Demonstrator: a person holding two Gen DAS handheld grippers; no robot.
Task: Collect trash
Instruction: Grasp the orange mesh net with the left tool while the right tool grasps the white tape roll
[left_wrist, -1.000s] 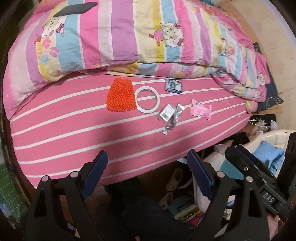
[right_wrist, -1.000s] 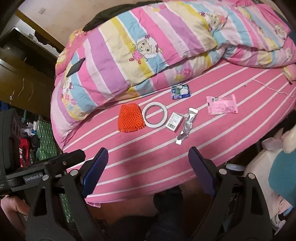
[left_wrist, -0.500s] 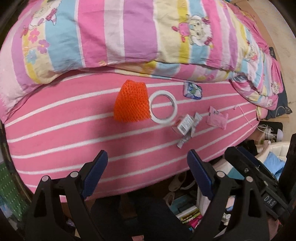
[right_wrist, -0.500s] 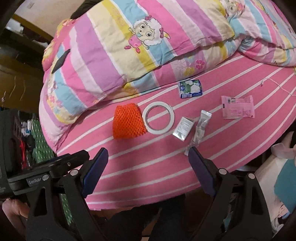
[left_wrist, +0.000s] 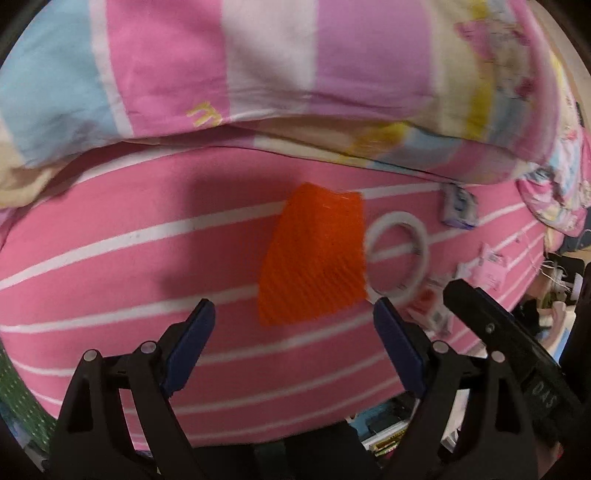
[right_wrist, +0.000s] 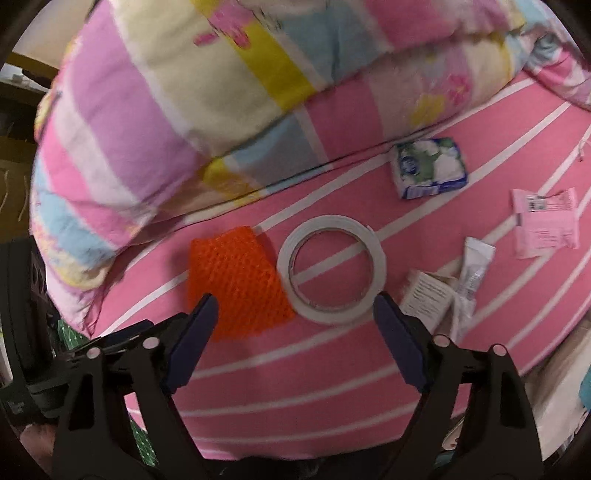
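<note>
Item: orange net (left_wrist: 314, 258), a soft mesh piece lying flat on the pink striped sheet (left_wrist: 110, 266), just near of the folded quilt (left_wrist: 258, 66).

Left gripper (left_wrist: 293, 314): jaws wide apart, empty, poised just near of the net, which sits slightly right of centre between them.

Right gripper (right_wrist: 295, 308): jaws wide apart, empty, lined up on the tape ring (right_wrist: 331, 268); its left finger overlaps the net's near edge in this view.

Neighbours: tape ring touching or just beside the net's right edge; small box (right_wrist: 424, 295) and silver sachet (right_wrist: 471, 273) to the right; blue-and-white packet (right_wrist: 428, 168) farther off; pink packet (right_wrist: 546, 225) far right.

Handling note, as judgement: the step appears to be the approach to grasp. Mesh is limp, so pinch a raised edge or bunch it rather than press flat. Keep clear of the sheet, or fabric gets pinched too. The two grippers converge closely; pick separate targets.
</note>
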